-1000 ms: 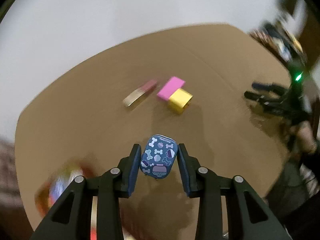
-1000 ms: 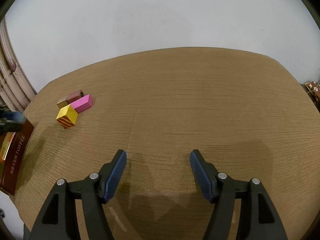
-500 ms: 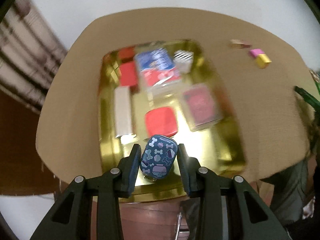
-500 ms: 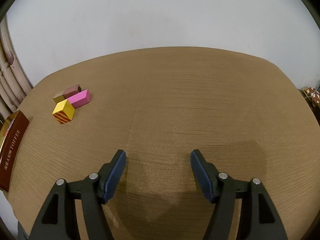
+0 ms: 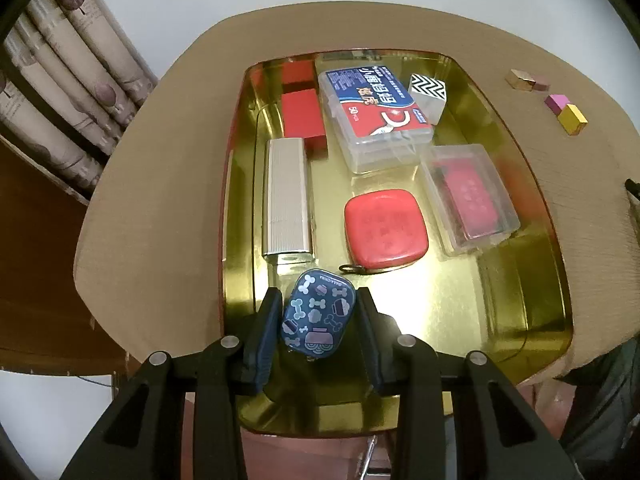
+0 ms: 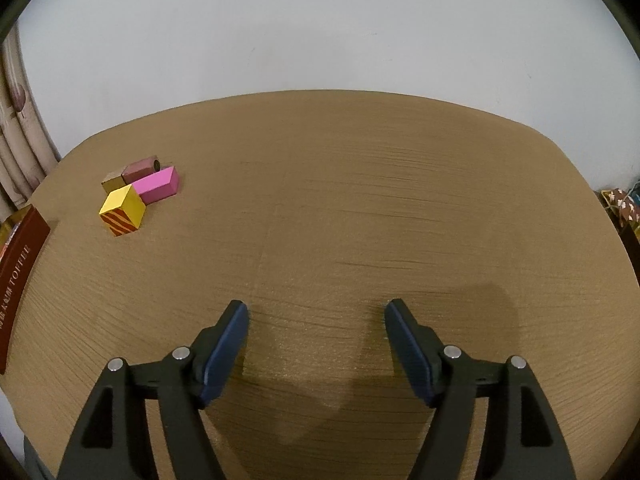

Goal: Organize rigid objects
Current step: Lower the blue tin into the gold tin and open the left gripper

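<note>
Left gripper [image 5: 318, 318] tilted steeply down over the near end of the gold tray [image 5: 520, 280], clenched on a small blue tin [image 5: 318, 314]; maybe not touching the tray floor. Right gripper [image 6: 316, 344] angled down above the bare surface [image 6: 360, 200], released, jaws just widened, nothing between.

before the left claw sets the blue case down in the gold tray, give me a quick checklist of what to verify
1. Left claw shut on the blue case: ok.
2. Case above the gold tray: ok.
3. Bare tray floor near the case, in front of the red square tin: ok.
4. Clear of the silver box: cannot tell, it is close.
5. Right claw open, empty, away from the tray: ok.
</note>
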{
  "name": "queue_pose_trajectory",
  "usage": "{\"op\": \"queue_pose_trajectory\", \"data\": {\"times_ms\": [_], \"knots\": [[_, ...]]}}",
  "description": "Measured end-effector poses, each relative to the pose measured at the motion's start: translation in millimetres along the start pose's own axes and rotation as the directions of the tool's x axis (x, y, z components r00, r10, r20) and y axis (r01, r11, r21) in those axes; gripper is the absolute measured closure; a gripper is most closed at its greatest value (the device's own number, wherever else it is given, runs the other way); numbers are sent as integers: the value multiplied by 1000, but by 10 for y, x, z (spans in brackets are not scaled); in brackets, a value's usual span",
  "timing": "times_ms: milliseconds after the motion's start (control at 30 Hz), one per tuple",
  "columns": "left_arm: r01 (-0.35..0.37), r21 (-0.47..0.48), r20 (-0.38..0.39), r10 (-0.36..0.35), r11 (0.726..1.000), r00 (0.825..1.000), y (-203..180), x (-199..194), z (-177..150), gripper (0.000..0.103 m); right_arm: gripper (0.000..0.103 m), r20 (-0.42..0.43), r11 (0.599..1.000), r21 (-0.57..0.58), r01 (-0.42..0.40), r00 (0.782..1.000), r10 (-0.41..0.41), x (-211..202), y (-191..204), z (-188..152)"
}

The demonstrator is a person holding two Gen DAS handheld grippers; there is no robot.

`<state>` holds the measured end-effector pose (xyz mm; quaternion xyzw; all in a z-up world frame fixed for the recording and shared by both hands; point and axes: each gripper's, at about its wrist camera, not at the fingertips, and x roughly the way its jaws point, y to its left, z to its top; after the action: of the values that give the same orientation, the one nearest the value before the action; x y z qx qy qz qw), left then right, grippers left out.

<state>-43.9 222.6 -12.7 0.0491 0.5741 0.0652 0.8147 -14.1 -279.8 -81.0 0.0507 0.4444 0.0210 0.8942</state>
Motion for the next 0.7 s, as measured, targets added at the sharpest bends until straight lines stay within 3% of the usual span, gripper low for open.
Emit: {"op": "queue_pose_trajectory", "data": {"times_ms": [167, 300, 433, 567, 700], "knots": [[-35, 21, 29, 35, 999, 999, -43, 15, -20, 66, 29, 0, 1000, 0, -2, 1000, 2, 9, -2, 5], [-58, 50, 62, 54, 997, 997, -109, -21, -50, 50, 29, 0, 1000, 1, -2, 1000, 2, 8, -4, 5], [-83, 60, 114, 76, 995, 991, -171, -119, -76, 46, 29, 1, 1000, 4, -5, 1000, 5, 2, -14, 4], [-76, 29, 182, 69, 997, 981, -199, -326, -110, 45, 29, 2, 1000, 5, -6, 1000, 6, -5, -29, -1], [-1, -34, 273, 11, 999, 962, -310, -682, -217, 44, 29, -2, 1000, -5, 8, 1000, -8, -13, -18, 0]]}}
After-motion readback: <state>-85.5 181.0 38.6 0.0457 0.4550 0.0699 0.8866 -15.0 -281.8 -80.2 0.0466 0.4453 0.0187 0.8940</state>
